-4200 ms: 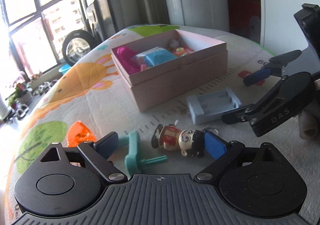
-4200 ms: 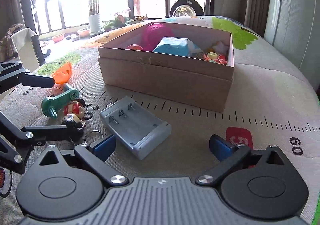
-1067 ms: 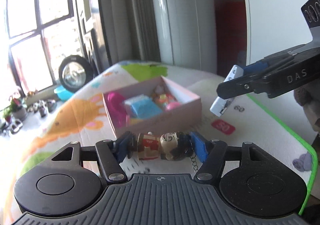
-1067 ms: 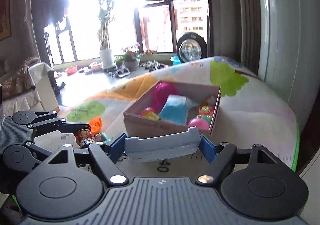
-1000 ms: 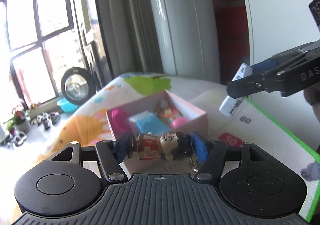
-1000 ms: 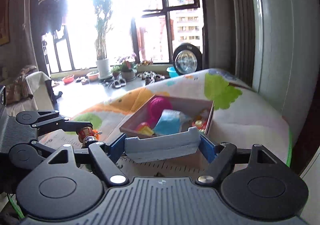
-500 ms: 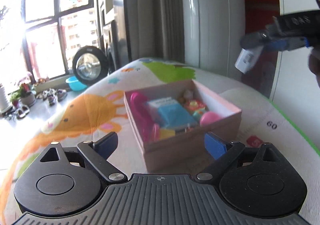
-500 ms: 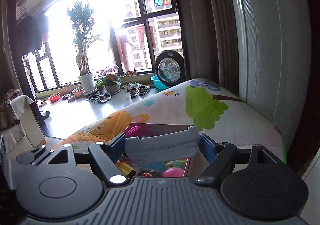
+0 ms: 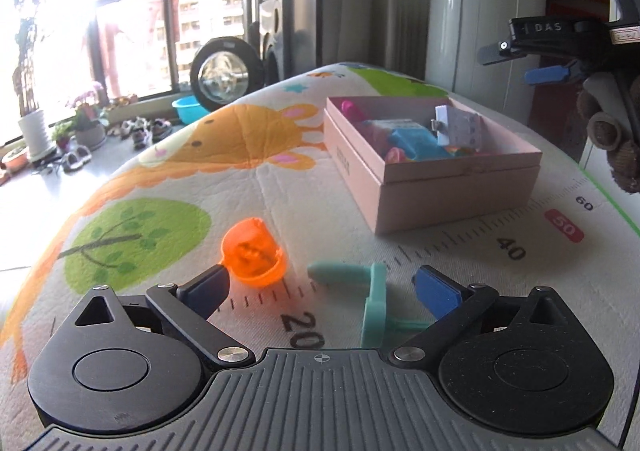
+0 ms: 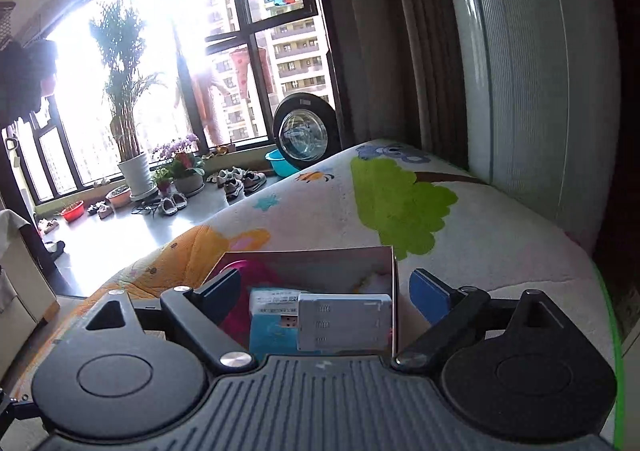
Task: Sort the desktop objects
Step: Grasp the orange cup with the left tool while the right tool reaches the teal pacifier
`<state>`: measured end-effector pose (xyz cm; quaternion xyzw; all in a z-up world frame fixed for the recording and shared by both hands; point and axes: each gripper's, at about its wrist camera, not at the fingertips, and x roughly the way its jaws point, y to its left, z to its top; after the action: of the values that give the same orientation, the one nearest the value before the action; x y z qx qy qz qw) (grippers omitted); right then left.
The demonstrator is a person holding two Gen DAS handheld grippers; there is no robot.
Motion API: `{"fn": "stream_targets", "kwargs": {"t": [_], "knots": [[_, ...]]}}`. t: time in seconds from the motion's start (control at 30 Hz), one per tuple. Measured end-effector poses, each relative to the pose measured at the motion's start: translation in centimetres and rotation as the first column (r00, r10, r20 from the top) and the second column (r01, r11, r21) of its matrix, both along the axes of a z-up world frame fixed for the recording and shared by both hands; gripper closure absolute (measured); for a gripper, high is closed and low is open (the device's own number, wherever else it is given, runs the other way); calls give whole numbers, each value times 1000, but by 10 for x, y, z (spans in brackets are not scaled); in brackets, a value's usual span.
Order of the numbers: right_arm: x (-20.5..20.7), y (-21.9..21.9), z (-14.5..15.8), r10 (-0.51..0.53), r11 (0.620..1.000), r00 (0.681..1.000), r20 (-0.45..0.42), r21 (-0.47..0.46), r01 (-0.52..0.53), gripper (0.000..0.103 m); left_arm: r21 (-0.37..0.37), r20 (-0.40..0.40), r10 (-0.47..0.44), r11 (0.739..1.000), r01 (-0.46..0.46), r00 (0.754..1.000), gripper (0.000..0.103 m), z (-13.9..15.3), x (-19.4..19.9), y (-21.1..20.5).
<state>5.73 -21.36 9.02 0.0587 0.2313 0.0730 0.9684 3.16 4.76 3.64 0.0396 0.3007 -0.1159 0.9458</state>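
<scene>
Nearest, the left gripper (image 9: 320, 285) is spread wide and empty over the play mat (image 9: 256, 155), its jaws having just opened; the doll it carried a second ago is gone. Between its fingers lie a teal plastic piece (image 9: 370, 297) and, just left, an orange scoop (image 9: 254, 251), both not yet sorted. Farther off, the pink box (image 9: 436, 171) holds toys and the grey battery charger (image 10: 344, 321). Above it the right gripper (image 10: 324, 291) has also just opened and let the charger go. Two items probably remain to collect.
</scene>
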Motion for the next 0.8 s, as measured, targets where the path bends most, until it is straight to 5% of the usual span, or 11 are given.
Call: {"fn": "stream_targets", "kwargs": {"t": [0.2,0.4,0.5,0.6,0.73,0.8], "knots": [[-46,31,-4,151,986,988,-26,-71,-152,2,-13,-4,66,998,-66,998,1,-5,-12,17],[-87,124,-56,427,874,889,-166,-176,-453,1,-27,1,204,979,-204,979,1,2,-17,48],[-90,159,-73,469,833,859,-205,-221,-507,20,-35,4,243,969,-243,970,0,7,-19,60],[-77,173,-81,463,852,857,-228,-155,-501,22,-35,2,256,966,-256,967,0,8,-21,65],[-65,175,-92,441,854,852,-282,-161,-495,60,-34,-9,244,969,-244,970,0,6,-16,61],[-71,166,-91,431,856,857,-283,-170,-487,70,-31,-10,224,974,-225,974,0,4,-12,55]]}}
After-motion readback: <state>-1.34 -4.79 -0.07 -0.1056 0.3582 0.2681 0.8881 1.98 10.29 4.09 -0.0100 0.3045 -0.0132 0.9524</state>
